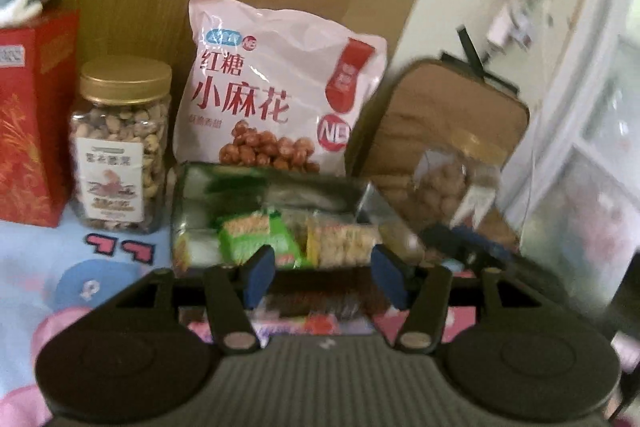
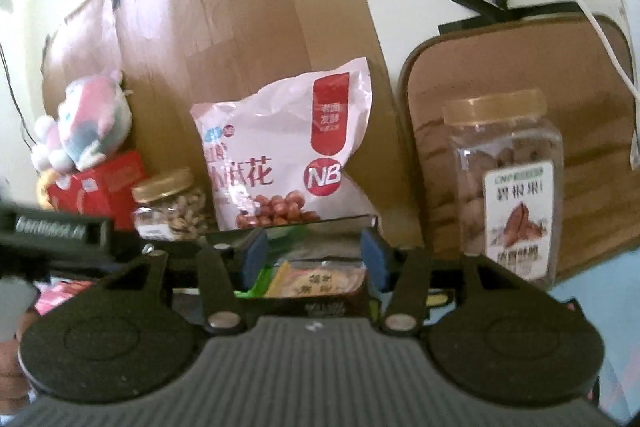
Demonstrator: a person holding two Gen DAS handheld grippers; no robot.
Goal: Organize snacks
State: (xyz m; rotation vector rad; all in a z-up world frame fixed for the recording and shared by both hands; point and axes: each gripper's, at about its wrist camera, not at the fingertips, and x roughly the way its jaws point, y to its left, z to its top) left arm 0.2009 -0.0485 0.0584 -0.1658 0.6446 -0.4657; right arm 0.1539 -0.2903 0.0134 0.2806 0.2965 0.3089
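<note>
A pink snack bag (image 1: 280, 83) leans on cardboard at the back; it also shows in the right wrist view (image 2: 288, 147). A gold-lidded nut jar (image 1: 120, 147) stands left of it, also seen from the right wrist (image 2: 172, 205). A metal tin (image 1: 372, 203) of wrapped snack bars (image 1: 256, 235) sits in front. A second jar (image 2: 508, 183) stands at the right, blurred in the left wrist view (image 1: 452, 183). My left gripper (image 1: 326, 277) is open just before the tin. My right gripper (image 2: 314, 259) is open over the tin's wrapped snacks (image 2: 320, 281).
A red box (image 1: 32, 115) stands at far left, with a plush toy (image 2: 88, 123) on red boxes. A brown cushion (image 2: 520, 67) leans on the wall at the right. Loose packets (image 1: 304, 323) lie on the blue patterned sheet (image 1: 48, 259).
</note>
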